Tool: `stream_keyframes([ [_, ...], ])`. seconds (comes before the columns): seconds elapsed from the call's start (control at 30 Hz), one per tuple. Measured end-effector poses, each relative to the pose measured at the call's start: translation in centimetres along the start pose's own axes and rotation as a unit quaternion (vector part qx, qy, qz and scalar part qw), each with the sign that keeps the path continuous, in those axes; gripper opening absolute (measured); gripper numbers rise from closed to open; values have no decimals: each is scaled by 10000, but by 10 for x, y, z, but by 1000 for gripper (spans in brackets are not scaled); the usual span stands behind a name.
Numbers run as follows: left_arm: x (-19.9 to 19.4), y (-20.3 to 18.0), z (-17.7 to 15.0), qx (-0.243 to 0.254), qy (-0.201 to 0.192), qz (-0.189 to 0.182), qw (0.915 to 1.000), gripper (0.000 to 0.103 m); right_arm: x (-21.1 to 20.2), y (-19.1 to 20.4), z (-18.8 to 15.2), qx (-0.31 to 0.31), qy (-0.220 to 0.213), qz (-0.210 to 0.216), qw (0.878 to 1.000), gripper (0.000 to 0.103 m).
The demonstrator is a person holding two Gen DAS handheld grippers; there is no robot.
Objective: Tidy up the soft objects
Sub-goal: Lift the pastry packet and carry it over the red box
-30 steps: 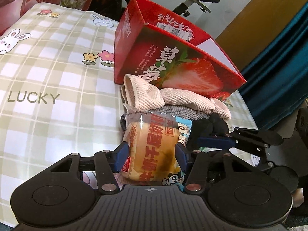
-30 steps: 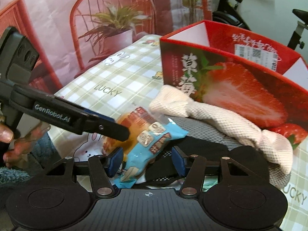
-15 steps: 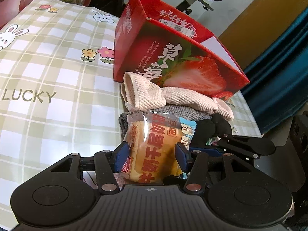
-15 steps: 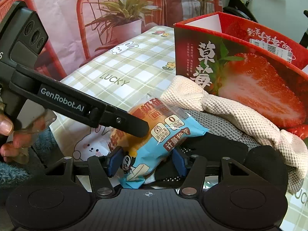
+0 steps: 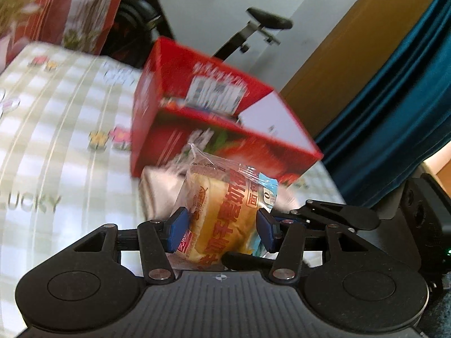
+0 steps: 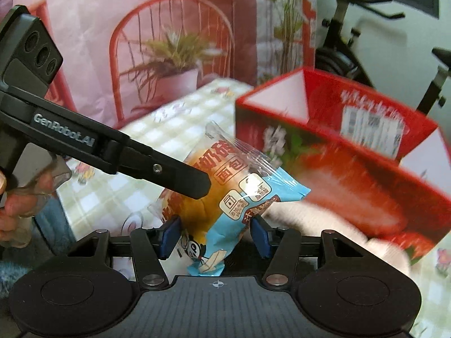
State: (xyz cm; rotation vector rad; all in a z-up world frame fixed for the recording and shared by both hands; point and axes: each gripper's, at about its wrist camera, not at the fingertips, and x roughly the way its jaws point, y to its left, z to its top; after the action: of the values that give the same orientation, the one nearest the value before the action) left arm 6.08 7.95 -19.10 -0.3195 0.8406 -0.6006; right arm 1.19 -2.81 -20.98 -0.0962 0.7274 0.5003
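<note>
Holding the plastic-wrapped golden bread bun with its orange and blue label [image 5: 222,219] between both tools, I have my left gripper [image 5: 221,226] closed on its middle, blue pads pressed against the loaf on either side. My right gripper [image 6: 215,236] brackets the blue tail of the wrapper; whether its pads truly pinch the film I cannot tell. The bun hangs above the checked green-and-white tablecloth [image 5: 56,146], just short of the open red cardboard box printed with strawberries [image 5: 214,129]. To do this well, I judge I should squeeze lightly so the bread does not crush, carry it over the near rim, then let go low inside. The box's white inner walls show, but its floor is hidden, so I cannot say what it holds
</note>
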Motion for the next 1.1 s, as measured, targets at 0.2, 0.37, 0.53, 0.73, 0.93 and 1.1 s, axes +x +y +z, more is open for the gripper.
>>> stream_keyframes([
  [0.2, 0, -23, 32, 212, -276, -178, 9992, 55, -20, -25, 33, -68, -458, -231, 9987, 51],
  [0.37, 15, -41, 59, 299, -396, -334, 9982, 55, -33, -52, 55, -122, -696, -476, 9964, 51],
  [0.53, 43, -56, 91, 287, -370, -556, 9974, 55, -39, -87, 71, -125, -783, -760, 9939, 51],
  [0.73, 88, -68, 119, 216, -254, -672, 9972, 55, -35, -134, 82, -52, -729, -991, 9924, 51],
  [0.93, 132, -67, 124, 134, 90, -651, 9977, 55, -16, -172, 76, 50, -474, -1027, 9936, 51],
  [1.1, 163, -57, 119, -38, 490, -555, 9972, 55, 7, -199, 68, 396, -131, -819, 9958, 51],
])
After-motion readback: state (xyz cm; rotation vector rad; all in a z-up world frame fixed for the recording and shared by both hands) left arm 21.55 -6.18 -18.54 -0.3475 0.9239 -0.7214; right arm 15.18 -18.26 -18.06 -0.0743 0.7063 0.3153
